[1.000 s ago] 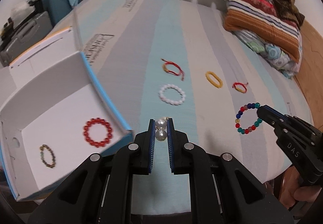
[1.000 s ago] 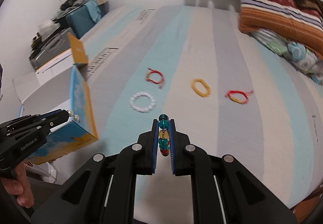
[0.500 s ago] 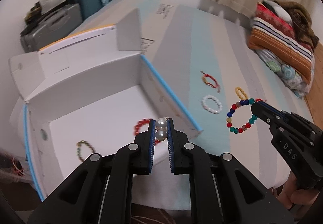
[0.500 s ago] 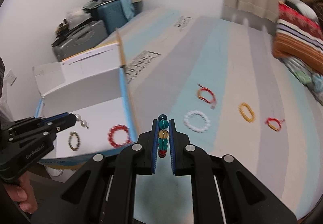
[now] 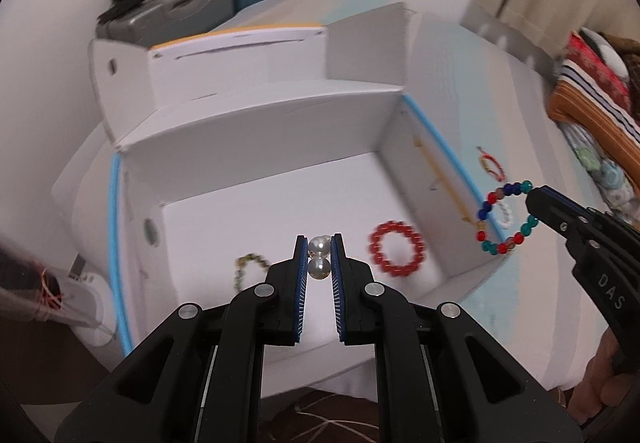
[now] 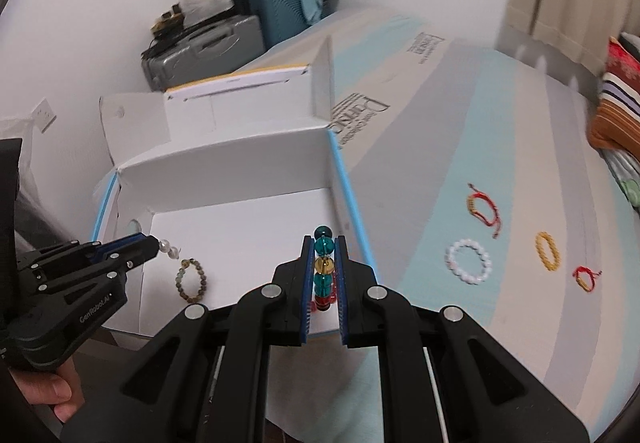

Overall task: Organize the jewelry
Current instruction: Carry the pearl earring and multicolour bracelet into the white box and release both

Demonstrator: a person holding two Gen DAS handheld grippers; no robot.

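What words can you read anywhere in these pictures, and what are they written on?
"DAS" – white letters on the black body of the right gripper.
"GenRobot.AI" – on the side of the left gripper.
Large dark print on the striped mattress cover, beside the white box: too warped and blurred to read.
Smaller boxed label farther up the cover: too small to read.

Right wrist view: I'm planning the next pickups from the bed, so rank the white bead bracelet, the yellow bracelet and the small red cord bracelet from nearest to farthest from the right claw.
1. white bead bracelet, just right of the right claw.
2. yellow bracelet, farther right.
3. small red cord bracelet, farthest right, slightly beyond the yellow one.
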